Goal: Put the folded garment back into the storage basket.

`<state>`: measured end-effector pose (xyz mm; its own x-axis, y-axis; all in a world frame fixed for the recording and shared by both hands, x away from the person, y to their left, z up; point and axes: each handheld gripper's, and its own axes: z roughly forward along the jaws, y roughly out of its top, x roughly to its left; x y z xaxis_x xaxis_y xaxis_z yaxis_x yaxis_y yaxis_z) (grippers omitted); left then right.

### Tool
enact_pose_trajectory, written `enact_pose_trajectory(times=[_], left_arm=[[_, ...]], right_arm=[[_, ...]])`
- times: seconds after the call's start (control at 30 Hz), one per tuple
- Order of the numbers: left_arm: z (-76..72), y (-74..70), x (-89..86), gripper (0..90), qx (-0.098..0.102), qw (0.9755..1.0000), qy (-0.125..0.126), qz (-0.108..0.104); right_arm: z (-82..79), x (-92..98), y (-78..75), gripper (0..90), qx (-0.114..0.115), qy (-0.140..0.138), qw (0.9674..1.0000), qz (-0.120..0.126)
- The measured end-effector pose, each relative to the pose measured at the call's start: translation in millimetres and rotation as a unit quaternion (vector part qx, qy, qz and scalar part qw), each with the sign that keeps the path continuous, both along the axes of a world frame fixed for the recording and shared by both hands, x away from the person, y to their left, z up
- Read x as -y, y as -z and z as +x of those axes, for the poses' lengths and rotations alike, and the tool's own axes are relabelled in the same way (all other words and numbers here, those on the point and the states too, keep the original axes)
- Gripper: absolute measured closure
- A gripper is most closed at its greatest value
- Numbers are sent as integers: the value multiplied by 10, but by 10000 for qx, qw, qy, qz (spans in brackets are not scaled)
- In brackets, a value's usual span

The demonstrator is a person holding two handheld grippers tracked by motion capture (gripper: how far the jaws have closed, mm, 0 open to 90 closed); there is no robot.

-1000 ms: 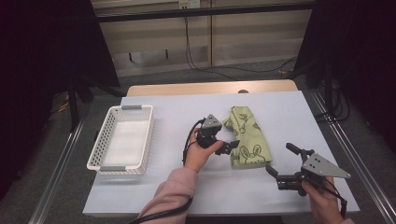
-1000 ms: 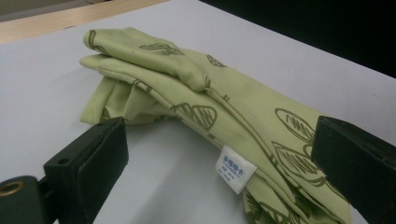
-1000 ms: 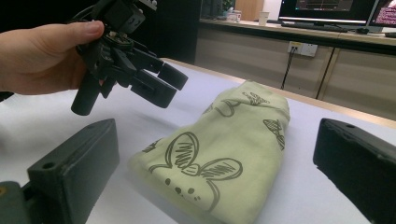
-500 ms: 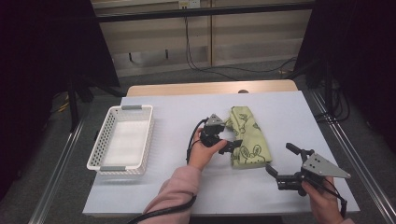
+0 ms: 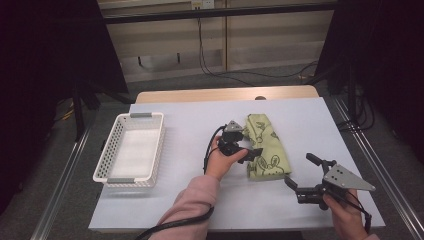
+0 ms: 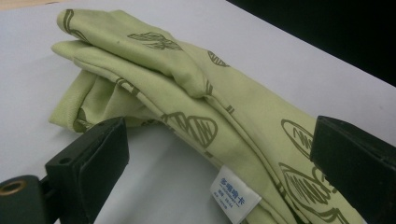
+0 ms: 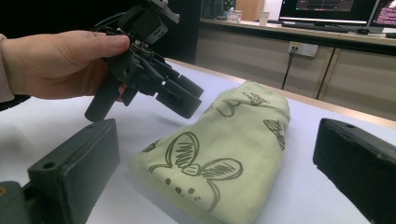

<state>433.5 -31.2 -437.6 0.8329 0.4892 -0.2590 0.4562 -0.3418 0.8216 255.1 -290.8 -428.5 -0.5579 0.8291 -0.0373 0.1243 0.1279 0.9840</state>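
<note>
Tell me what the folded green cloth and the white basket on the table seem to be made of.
The folded light-green cloth with dark rabbit drawings looks like soft woven or knit fabric, probably cotton: matte, softly creased, with a sewn white label. The white rectangular mesh basket looks like moulded plastic: rigid latticed walls and a smooth, even finish, with grey handle strips at both ends.

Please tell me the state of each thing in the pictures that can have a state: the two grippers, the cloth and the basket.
Left gripper: open, jaws on both sides of the cloth's edge, not closed on it.
Right gripper: open, holds nothing, apart from the cloth.
Green cloth: folded, lying flat on the table.
White basket: upright, empty.
</note>
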Motion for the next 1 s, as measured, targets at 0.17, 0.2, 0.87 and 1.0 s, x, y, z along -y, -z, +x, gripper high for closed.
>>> enact_pose_trajectory(times=[0.17,0.2,0.87,1.0], left_arm=[[20,8,38,49,-40,10000,18,51],[19,14,52,49,-45,10000,-21,9],[62,139,201,56,-538,9982,-256,73],[71,173,223,65,-646,9972,-366,71]], right_arm=[[2,0,0,3,0,-1,10000,-3],[5,2,0,3,19,-4,10000,-8],[3,3,-1,3,29,-16,10000,-8],[5,4,-2,3,54,-25,10000,-13]])
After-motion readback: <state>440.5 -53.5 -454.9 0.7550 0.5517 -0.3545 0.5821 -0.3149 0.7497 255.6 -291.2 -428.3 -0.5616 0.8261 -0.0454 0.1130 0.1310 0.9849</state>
